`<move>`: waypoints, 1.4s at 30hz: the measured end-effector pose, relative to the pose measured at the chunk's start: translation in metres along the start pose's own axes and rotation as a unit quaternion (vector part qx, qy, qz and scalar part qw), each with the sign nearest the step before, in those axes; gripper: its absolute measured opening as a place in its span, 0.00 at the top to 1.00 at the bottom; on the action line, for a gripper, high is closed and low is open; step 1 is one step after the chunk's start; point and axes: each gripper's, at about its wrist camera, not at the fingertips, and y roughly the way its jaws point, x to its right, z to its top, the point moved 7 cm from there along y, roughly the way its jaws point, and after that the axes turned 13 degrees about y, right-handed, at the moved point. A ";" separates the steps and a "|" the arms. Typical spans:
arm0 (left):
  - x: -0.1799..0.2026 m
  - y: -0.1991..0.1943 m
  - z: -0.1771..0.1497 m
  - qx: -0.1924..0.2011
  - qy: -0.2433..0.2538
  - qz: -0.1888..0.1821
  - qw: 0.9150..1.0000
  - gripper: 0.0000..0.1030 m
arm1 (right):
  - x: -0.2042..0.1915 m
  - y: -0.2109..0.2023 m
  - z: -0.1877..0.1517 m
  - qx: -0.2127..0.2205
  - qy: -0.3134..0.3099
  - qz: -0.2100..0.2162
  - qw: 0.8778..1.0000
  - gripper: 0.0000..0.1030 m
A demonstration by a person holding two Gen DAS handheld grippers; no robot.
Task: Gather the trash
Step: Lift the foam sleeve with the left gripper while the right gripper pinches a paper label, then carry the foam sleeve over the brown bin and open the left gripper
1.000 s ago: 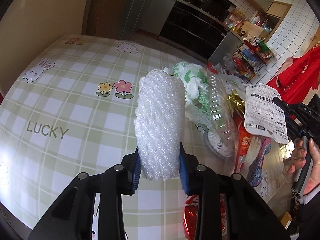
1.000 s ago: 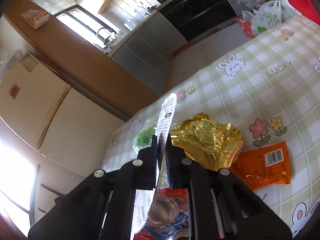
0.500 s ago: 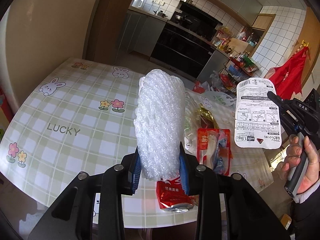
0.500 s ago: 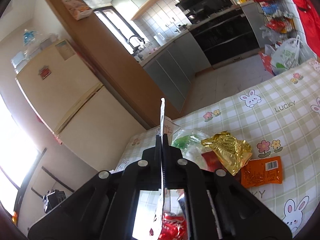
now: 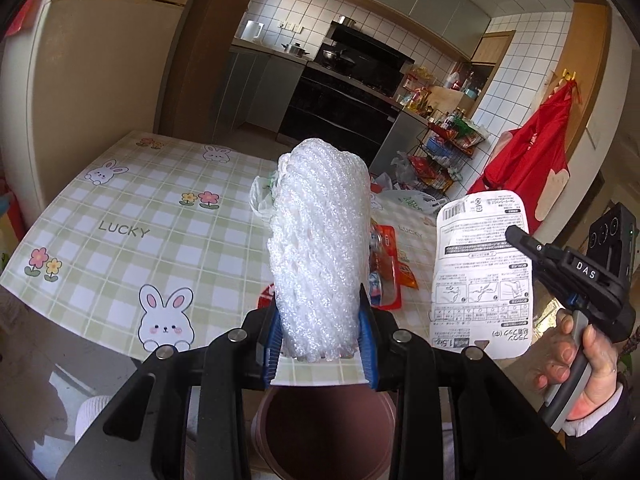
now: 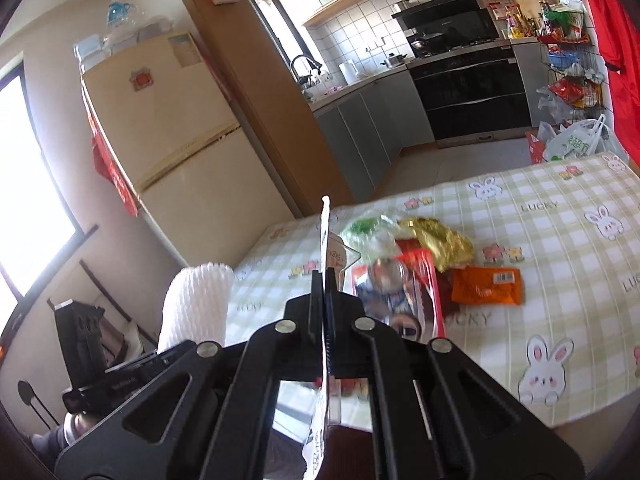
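Left gripper (image 5: 322, 332): clamped on a white foam net sleeve (image 5: 320, 248), which stands upright between the blue pads, held in the air off the near edge of the table (image 5: 120, 216).
Right gripper (image 6: 325, 304): pressed together on a flat white printed package card (image 5: 482, 276), seen edge-on in its own camera; in the left wrist view the card faces the lens with its text upside down.
Right hand (image 5: 588, 364): wrapped around the handle of that gripper, at the right edge of the left wrist view.
Bin (image 5: 324, 432): a round, dark brown container sits low, directly under the foam sleeve; its bottom is too dark to make out.
Card and bin: the card's lower end hangs near a dark brown rim at the bottom of the right wrist view, probably the same bin.
Trash left on the table: a gold foil wrapper (image 6: 438, 240), an orange snack packet (image 6: 486, 286), a red blister pack (image 6: 400, 292) and a crumpled green-and-white plastic bag (image 6: 366, 230), clustered together on the checked bunny-print cloth.
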 end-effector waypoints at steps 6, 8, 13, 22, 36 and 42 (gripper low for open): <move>0.024 -0.016 -0.027 -0.007 0.016 -0.017 1.000 0.69 | 0.007 -0.021 -0.060 -0.015 -0.026 -0.037 0.999 0.95; 0.031 -0.020 -0.036 -0.008 0.022 -0.024 0.999 0.69 | 0.008 -0.026 -0.077 -0.015 -0.036 -0.048 0.998 0.95; 0.042 -0.025 -0.058 -0.012 0.027 -0.033 0.999 0.69 | 0.014 -0.029 -0.103 -0.020 -0.043 -0.061 0.997 0.95; 0.040 -0.023 -0.065 0.001 0.008 -0.047 0.999 0.69 | 0.020 -0.014 -0.107 -0.030 -0.043 -0.068 0.996 0.94; 0.046 0.000 -0.075 -0.025 0.029 -0.059 0.998 0.69 | 0.036 -0.002 -0.102 -0.002 -0.015 -0.074 0.997 0.06; 0.054 0.003 -0.079 -0.037 0.039 -0.067 0.996 0.69 | 0.047 -0.032 -0.084 0.084 0.007 -0.130 0.988 0.05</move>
